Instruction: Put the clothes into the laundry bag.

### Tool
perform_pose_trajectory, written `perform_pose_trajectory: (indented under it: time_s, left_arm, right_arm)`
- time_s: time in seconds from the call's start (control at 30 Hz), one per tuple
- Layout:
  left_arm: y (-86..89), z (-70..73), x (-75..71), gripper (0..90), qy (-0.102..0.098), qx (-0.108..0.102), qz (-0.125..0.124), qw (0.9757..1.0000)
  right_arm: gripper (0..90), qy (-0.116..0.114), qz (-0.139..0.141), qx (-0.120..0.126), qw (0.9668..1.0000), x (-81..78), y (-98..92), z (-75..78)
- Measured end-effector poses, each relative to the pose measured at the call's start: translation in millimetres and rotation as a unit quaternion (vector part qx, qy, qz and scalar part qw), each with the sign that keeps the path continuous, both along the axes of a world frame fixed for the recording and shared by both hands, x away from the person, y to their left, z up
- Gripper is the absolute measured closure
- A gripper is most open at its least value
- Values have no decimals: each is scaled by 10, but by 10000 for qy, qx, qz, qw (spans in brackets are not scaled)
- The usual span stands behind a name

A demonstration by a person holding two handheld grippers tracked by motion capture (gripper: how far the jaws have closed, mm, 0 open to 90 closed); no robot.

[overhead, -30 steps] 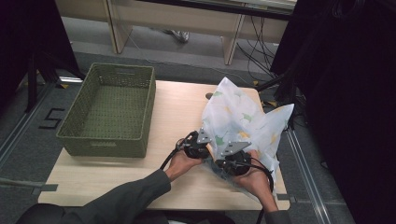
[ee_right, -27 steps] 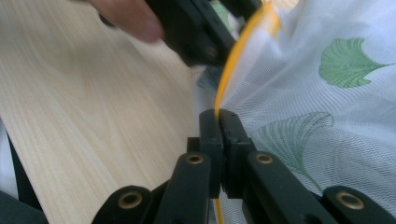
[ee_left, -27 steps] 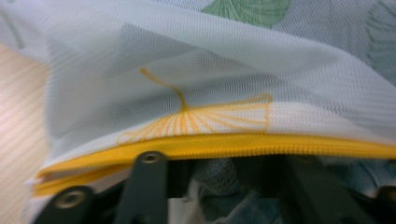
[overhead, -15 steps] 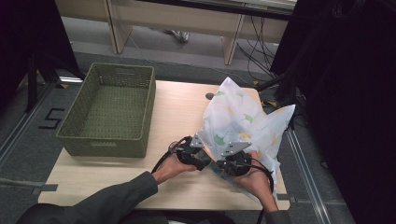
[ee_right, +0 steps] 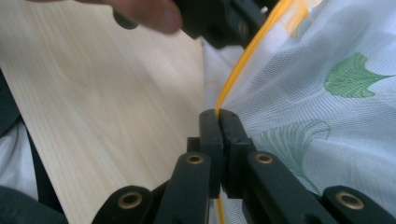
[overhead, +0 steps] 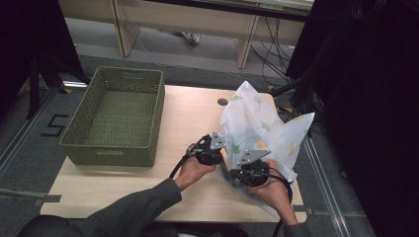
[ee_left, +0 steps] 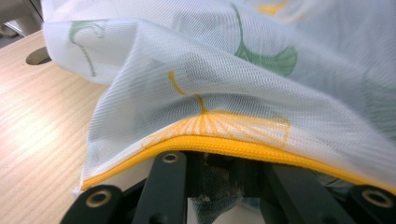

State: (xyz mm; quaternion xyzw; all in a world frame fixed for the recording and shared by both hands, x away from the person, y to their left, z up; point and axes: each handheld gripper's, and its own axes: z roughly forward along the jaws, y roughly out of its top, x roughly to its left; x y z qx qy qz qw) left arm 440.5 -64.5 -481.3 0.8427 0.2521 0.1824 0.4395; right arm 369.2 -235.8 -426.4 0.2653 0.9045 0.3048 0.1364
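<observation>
We are holding a white mesh bag (overhead: 257, 131) printed with green and yellow leaves over the right side of the wooden table (overhead: 183, 118), well apart from the green woven basket (overhead: 116, 118) standing at the left. Our right gripper (ee_right: 218, 122) is clenching its jaws tight on the bag's yellow hem (ee_right: 243, 60), pinching the edge where it runs down towards us. Our left gripper (ee_left: 224, 161) is sitting just under the same hem, its jaws having just been closing with mesh lying between them, though we cannot tell whether they are pressing on it.
</observation>
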Motion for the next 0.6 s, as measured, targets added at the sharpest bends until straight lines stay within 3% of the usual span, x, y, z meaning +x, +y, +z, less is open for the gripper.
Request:
perform_pose_trajectory:
  time_s: [0.03, 0.07, 0.13, 0.2, 0.23, 0.3, 0.33, 0.43, 0.5, 0.6]
  left_arm:
    - [-19, -91, 19, 723, 54, 198, -121, 9997]
    - [-35, -189, 26, 723, 200, 171, -68, 9996]
    - [-19, -298, 32, 698, 229, 116, -59, 9997]
    - [33, -271, 24, 652, 253, 277, -146, 9992]
    - [104, -222, 14, 560, 357, 416, -293, 9981]
    - [144, -200, -3, 511, 404, 468, -352, 9975]
    - [184, -184, -30, 467, 446, 468, -332, 9974]
    - [277, -160, -100, 312, 639, 295, -463, 9964]
    - [298, -174, -111, 304, 655, 369, -610, 9953]
    - [235, -261, -88, 325, 688, 418, -524, 9954]
  right_arm:
    - [900, 183, -129, -39, 9997, -22, 9, -47]
    - [900, 183, -129, -39, 9997, -22, 9, -47]
    - [900, 312, -70, -207, 9993, -20, 30, -137]
    - [900, 451, -66, -302, 9985, -16, 55, -211]
    - [900, 398, -55, -352, 9986, -10, 59, -225]
    - [900, 483, -116, -322, 9982, -13, 57, -223]
    - [900, 375, -47, -324, 9988, 1, 43, -221]
    - [900, 457, -170, -293, 9984, -14, 29, -217]
    - [900, 452, -168, -297, 9984, -12, 30, -218]
    - [899, 404, -117, -329, 9986, -11, 32, -191]
